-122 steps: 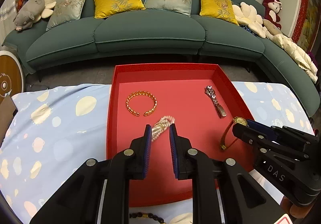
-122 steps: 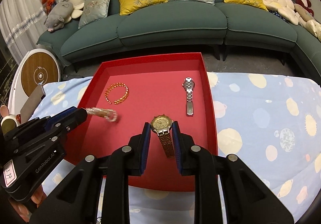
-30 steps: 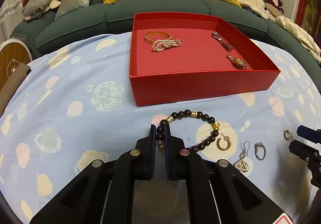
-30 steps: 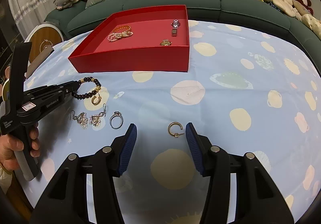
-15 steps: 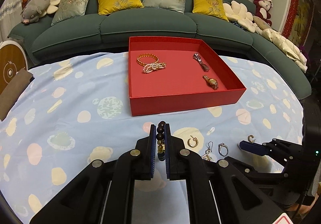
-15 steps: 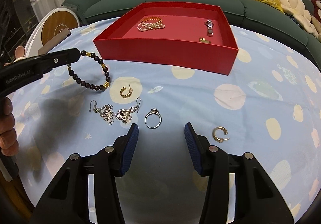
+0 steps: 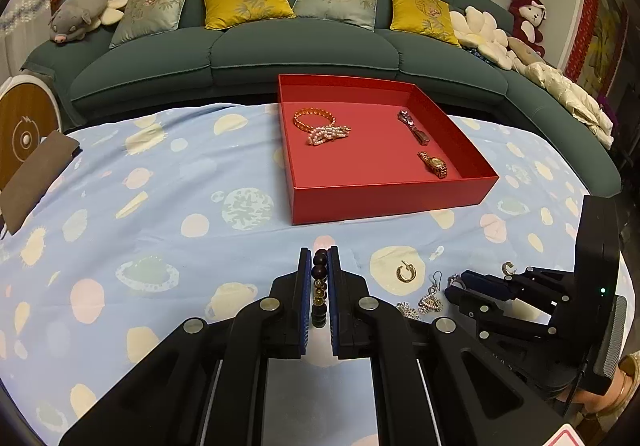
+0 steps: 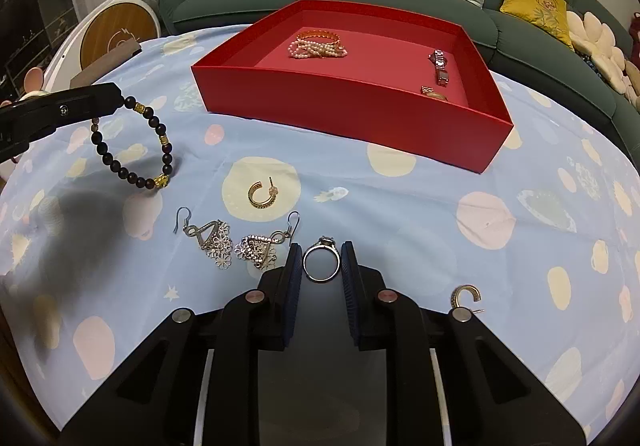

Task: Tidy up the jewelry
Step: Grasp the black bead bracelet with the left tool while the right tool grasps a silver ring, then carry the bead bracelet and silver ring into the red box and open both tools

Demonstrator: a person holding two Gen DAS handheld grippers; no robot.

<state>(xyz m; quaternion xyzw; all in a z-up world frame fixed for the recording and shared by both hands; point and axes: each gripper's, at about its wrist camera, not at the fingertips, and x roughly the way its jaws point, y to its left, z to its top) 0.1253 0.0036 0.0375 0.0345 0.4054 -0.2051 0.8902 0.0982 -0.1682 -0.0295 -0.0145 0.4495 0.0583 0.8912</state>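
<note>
My left gripper [image 7: 319, 278] had its fingers [image 7: 305, 286] pinching the dark wooden bead bracelet with gold spacers [image 8: 132, 144], which hung in a loop above the blue planet-print cloth on the table [image 8: 460, 246], on the near left of the shallow red cardboard tray [image 8: 352, 102]. My right gripper [image 8: 321, 266] sat low on the cloth in front of the tray, its fingers [image 8: 292, 274] spread to either side of the silver stone-set ring [image 8: 321, 260]; whether they touched it, I could not tell. Just left of the ring lay two silver filigree drop earrings [image 8: 224, 240], and between them and the tray a gold hoop earring [image 8: 261, 193]. A second gold hoop earring [image 8: 465, 296] lay on the cloth to the right of my right fingers, well short of the tray. Inside the tray a gold chain bangle [image 7: 313, 117] touched a bundled pearl strand [image 7: 328, 134] at its far left, a silver wristwatch [image 7: 413, 128] lay at its far right, and a gold wristwatch [image 7: 434, 164] lay near its front right corner
</note>
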